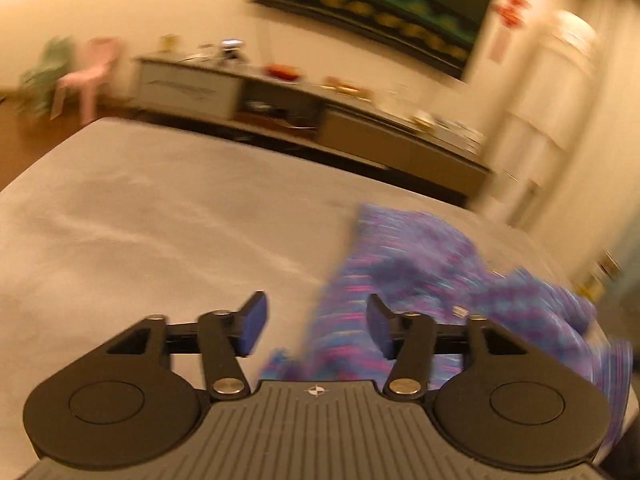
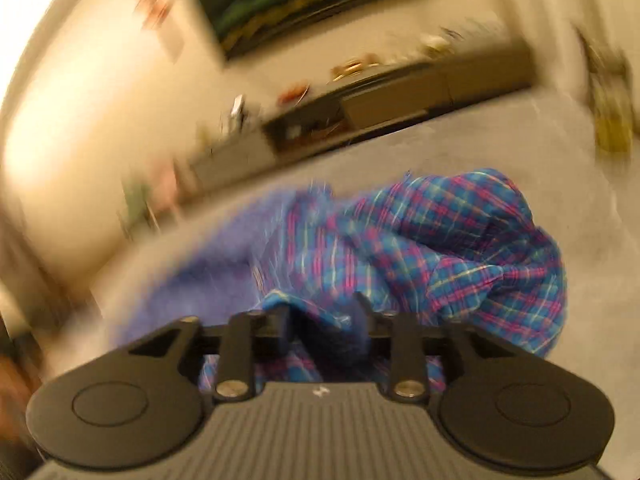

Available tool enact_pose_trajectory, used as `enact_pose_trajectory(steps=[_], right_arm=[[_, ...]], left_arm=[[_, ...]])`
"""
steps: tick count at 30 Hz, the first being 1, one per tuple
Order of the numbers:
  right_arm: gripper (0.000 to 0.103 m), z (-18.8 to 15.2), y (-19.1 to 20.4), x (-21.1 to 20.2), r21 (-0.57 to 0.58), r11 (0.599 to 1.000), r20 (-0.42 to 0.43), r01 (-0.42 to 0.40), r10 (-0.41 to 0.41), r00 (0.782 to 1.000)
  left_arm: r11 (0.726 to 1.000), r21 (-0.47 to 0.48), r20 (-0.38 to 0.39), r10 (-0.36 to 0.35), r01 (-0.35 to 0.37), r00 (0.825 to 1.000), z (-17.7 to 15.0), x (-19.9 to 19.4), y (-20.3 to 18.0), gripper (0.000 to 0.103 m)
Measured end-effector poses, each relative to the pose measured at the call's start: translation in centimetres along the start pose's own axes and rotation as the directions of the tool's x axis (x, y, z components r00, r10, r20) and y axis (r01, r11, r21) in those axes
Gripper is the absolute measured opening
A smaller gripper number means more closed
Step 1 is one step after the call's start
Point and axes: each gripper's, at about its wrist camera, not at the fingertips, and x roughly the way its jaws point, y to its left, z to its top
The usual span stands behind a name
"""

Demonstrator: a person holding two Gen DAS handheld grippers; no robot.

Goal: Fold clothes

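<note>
Two grippers: left gripper [image 1: 316, 326] spread wide, empty, beside the plaid shirt [image 2: 420, 240]; right gripper [image 2: 322, 322] with cloth bunched between its fingers, grip itself hard to confirm through blur. Shirt heaped, unfolded, on the grey bed [image 1: 160, 216]. Likely gathering or spreading stage; calls next for finding a hem. Ample bare bed left of the shirt, bed edge beyond it.
</note>
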Motion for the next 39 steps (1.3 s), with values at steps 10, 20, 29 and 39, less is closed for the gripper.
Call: enact_pose_trajectory(steps=[10,20,29,39], right_arm=[[0.071,5.6,-9.1,9.0,0.066,0.925,0.021,0.374,-0.376,0.926],[0.004,3.9,4.7,7.1,-0.204,0.96,0.04,-0.192,0.204,0.978],[0.01,-16.9,23.5,11.8,-0.685,0.652,-0.241,-0.325,0.218,0.946],[0.053,-10.4,15.3,4.7,-0.439,0.834,-0.201,-0.335,0.272,0.941]], left_arm=[[0.972,0.2,-0.076,-0.111,0.124,0.991,0.1,5.6,-10.9,0.081],[0.991,0.086,0.025,-0.101,0.099,0.995,4.5,3.9,-10.2,0.082],[0.978,0.128,-0.032,-0.159,0.162,0.987,1.0,0.5,-9.2,0.092],[0.927,0.339,-0.074,-0.144,0.161,0.987,-4.6,0.3,-9.6,0.094]])
